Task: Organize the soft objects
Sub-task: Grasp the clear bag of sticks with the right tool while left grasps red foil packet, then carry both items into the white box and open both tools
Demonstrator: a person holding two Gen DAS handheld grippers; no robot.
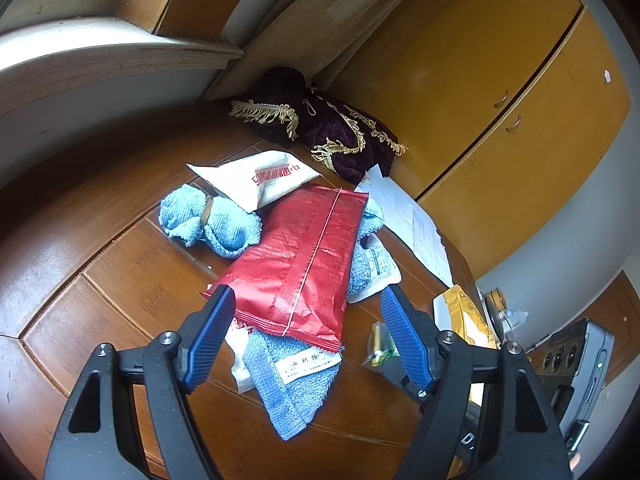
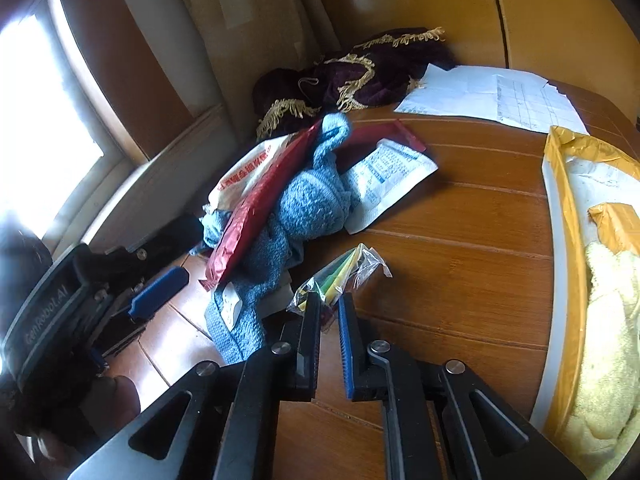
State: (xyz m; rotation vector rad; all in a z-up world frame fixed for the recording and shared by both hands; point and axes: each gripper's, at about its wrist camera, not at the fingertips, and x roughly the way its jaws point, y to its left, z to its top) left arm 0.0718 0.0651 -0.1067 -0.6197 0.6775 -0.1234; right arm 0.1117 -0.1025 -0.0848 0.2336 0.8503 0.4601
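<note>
Item: blue towel [image 1: 292, 384] under red packet [image 1: 300, 264], on tabletop [image 1: 120, 280].
Left gripper [image 1: 306, 312] jaws wide open, straddling the packet's near end; packet's long axis runs away. Right gripper [image 2: 329, 308] nearly closed, gripping nothing.

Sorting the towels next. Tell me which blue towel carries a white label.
The darker blue towel under the red packet; the light blue one shows none.
</note>
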